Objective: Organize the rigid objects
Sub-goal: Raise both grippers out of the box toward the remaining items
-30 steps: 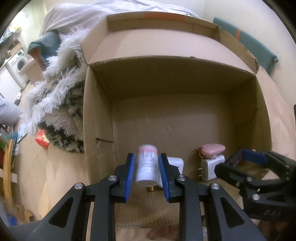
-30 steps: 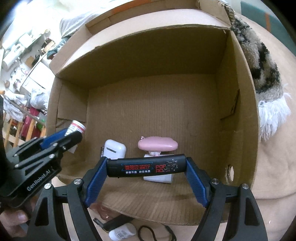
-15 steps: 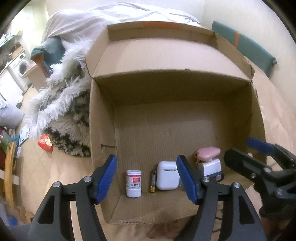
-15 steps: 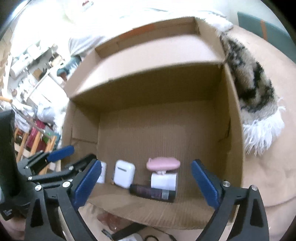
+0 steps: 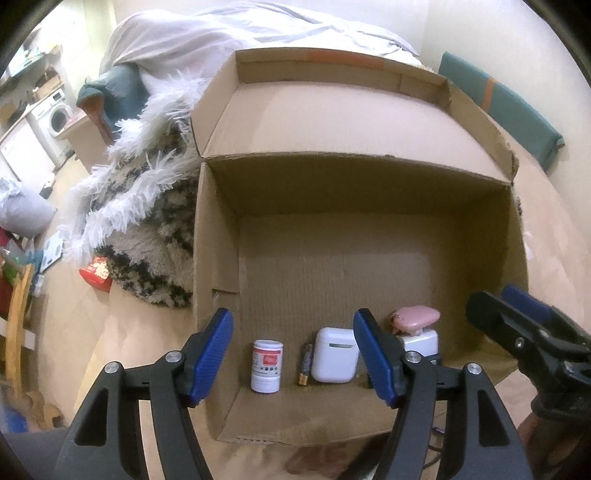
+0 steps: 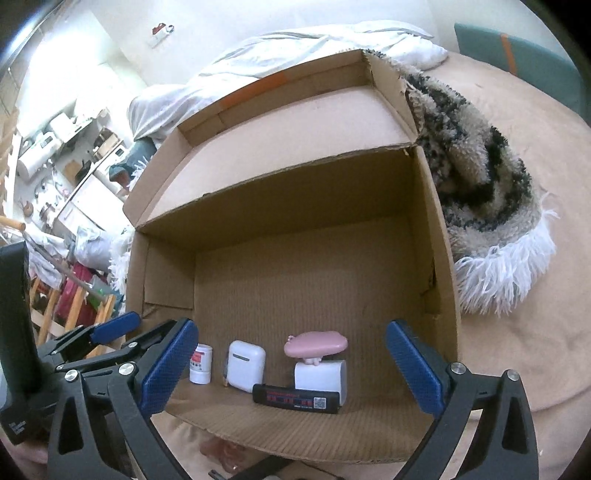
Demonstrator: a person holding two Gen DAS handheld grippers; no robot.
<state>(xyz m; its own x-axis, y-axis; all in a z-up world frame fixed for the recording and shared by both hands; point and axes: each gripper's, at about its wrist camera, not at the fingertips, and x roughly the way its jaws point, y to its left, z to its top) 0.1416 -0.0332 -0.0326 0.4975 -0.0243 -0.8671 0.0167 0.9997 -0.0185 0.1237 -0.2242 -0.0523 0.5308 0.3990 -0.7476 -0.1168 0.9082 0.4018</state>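
Observation:
An open cardboard box (image 5: pixel 369 206) (image 6: pixel 280 206) stands in front of both grippers. Along its near wall stand a white bottle with a red label (image 5: pixel 266 366) (image 6: pixel 201 363), a small battery (image 5: pixel 305 364), a white earbud case (image 5: pixel 335 354) (image 6: pixel 245 365), a white charger (image 6: pixel 321 376) (image 5: pixel 421 341) with a pink object (image 6: pixel 316 344) (image 5: pixel 417 319) on top, and a black bar with red print (image 6: pixel 296 398). My left gripper (image 5: pixel 293 360) is open and empty above the near edge. My right gripper (image 6: pixel 291 369) is open and empty too.
A shaggy black-and-white blanket (image 5: pixel 147 229) (image 6: pixel 480 192) lies against the box. A red packet (image 5: pixel 96 274) lies on the tan surface at the left. A white duvet (image 5: pixel 258 26) is behind the box. The far half of the box floor is bare.
My left gripper let go of the white bottle, which now stands in the box. My right gripper let go of the black bar, which lies by the charger. Both grippers pulled back.

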